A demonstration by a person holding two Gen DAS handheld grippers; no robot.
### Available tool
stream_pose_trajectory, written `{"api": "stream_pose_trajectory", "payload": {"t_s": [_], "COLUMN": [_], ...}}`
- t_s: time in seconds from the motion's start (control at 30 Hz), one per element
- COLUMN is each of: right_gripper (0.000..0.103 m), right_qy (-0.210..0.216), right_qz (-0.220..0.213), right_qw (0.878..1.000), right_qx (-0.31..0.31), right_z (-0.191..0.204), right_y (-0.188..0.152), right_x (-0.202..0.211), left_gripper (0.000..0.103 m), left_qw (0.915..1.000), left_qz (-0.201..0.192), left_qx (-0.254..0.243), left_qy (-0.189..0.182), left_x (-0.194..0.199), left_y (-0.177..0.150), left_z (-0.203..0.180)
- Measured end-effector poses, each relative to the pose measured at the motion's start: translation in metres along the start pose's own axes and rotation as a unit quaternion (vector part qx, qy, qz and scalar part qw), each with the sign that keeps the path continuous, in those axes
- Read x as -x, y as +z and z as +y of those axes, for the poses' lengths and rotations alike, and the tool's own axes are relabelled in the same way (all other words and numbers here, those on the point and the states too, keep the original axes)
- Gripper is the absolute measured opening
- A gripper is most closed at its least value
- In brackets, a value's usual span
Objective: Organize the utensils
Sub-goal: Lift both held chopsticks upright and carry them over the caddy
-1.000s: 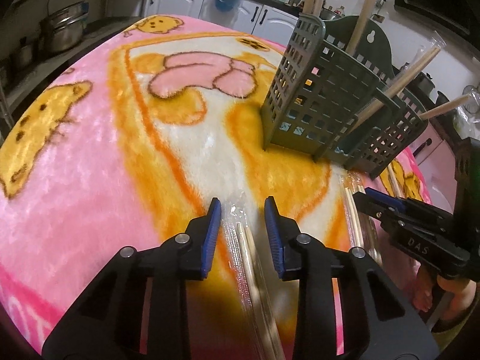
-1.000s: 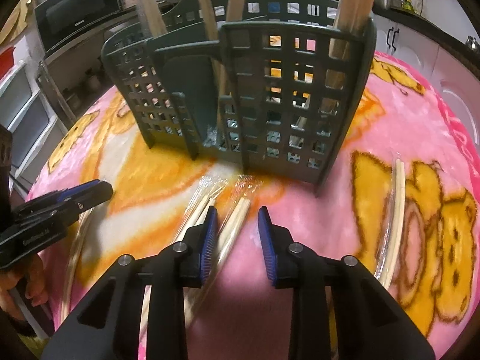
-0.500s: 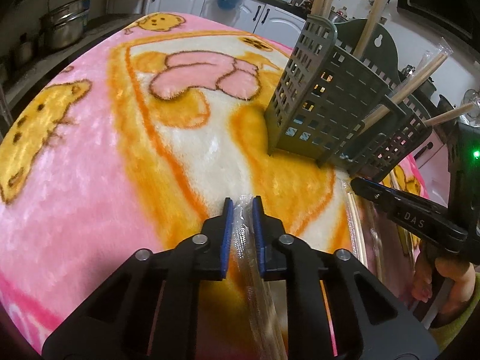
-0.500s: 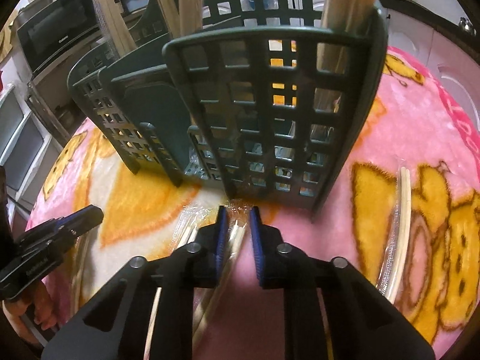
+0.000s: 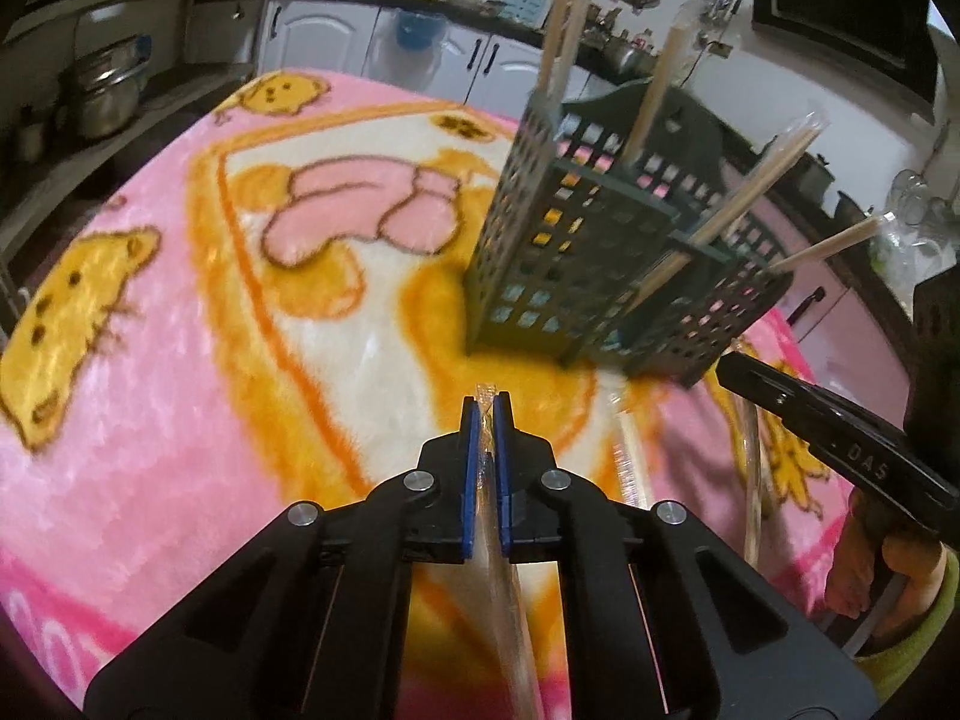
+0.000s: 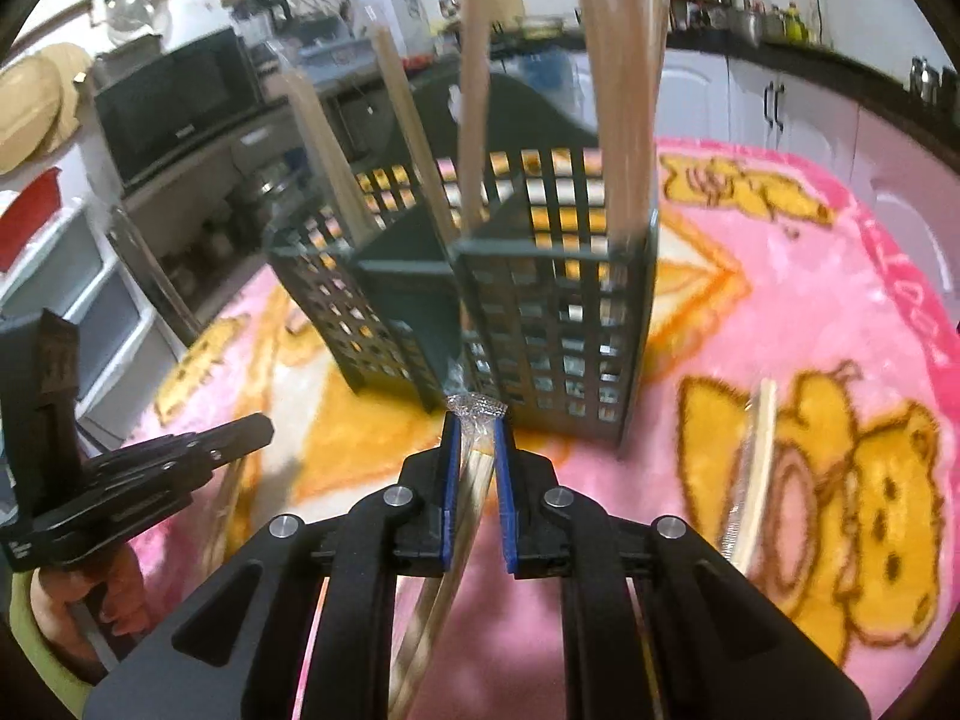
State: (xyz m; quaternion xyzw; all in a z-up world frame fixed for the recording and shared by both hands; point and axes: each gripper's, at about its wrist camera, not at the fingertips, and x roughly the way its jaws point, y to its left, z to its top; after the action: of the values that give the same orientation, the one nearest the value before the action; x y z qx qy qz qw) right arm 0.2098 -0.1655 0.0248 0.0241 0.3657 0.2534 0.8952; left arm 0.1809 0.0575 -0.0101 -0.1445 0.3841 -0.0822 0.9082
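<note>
A dark green slotted utensil holder (image 5: 606, 276) stands on a pink and orange blanket and holds several wrapped chopstick pairs upright; it also shows in the right wrist view (image 6: 528, 312). My left gripper (image 5: 487, 414) is shut on a plastic-wrapped chopstick pair (image 5: 501, 588), lifted off the blanket in front of the holder. My right gripper (image 6: 474, 429) is shut on another wrapped chopstick pair (image 6: 465, 504), its wrapper end close to the holder's front wall.
More wrapped chopsticks lie on the blanket: one pair (image 5: 630, 462) and another (image 5: 753, 480) right of my left gripper, one pair (image 6: 753, 474) right of my right gripper. Kitchen counters, pots and cabinets surround the table.
Both grippers closed on their wrapped chopstick pairs and lifted them off the blanket. Both views now sit higher and the right one further back from the holder.
</note>
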Motion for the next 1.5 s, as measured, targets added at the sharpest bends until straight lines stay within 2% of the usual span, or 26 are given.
{"api": "stream_pose_trajectory", "payload": {"t_s": [0.37,0.73,1.17,1.5], "right_gripper": [0.01,0.008,0.006,0.006], "right_qy": [0.012,0.01,0.004,0.004], "right_qz": [-0.078,-0.127,-0.175,-0.215], "right_qw": [0.997,0.992,0.984,0.975], "right_qx": [0.013,0.023,0.045,0.059], "right_z": [0.013,0.013,0.02,0.025], "right_y": [0.013,0.019,0.04,0.07], "right_x": [0.06,0.102,0.127,0.143], "left_gripper": [0.002,0.002,0.002,0.002], "left_qw": [0.998,0.9929,0.9833,0.9752], "left_qz": [-0.051,-0.093,-0.137,-0.167], "left_qx": [-0.033,-0.066,-0.104,-0.125], "left_qy": [-0.016,-0.033,-0.06,-0.074], "left_x": [0.039,0.065,0.084,0.097], "left_y": [0.023,0.051,0.085,0.113], "left_z": [-0.036,-0.068,-0.105,-0.127]}}
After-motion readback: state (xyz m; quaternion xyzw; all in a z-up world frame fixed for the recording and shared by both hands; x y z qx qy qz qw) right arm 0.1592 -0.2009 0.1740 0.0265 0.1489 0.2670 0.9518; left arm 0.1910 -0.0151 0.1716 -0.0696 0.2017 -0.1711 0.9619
